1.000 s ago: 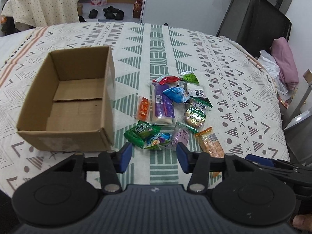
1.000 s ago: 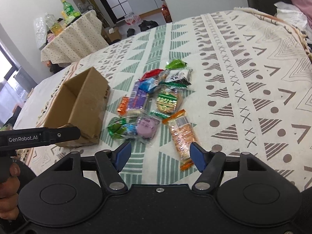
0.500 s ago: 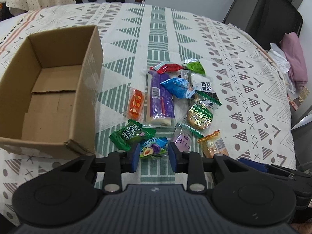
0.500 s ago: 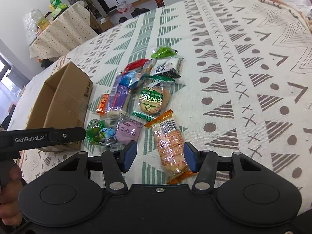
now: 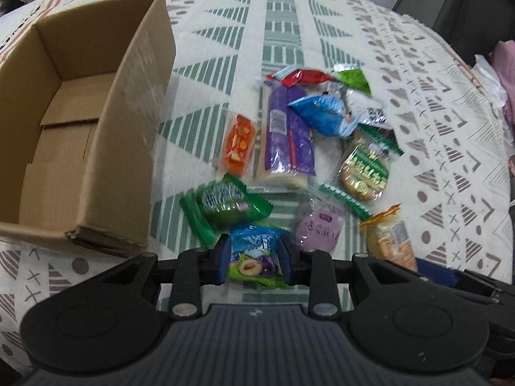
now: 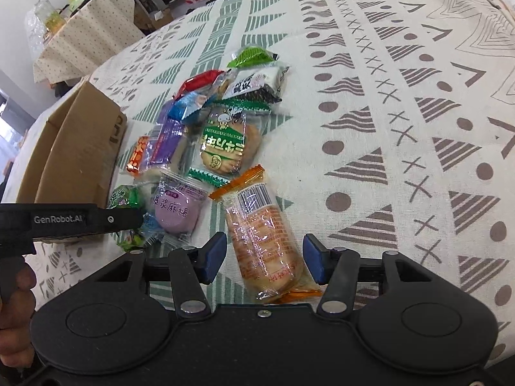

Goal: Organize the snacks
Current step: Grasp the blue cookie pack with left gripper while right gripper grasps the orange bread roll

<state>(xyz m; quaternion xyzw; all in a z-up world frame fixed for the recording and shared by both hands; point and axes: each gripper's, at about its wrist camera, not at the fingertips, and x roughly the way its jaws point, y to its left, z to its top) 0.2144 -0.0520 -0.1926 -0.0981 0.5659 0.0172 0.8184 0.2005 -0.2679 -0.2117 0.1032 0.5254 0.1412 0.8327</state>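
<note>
The cardboard box (image 5: 80,135) sits bare inside on the patterned tabletop (image 5: 283,32), while the left claw (image 5: 254,259) pinches a blue plum packet (image 5: 254,254) and the right claw (image 6: 262,257) gapes astride an orange cracker packet (image 6: 260,234).

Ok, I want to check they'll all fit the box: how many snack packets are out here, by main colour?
Green packets: 3
Blue packets: 2
Purple packets: 2
Orange packets: 2
Red packet: 1
White packet: 1
Total: 11
</note>
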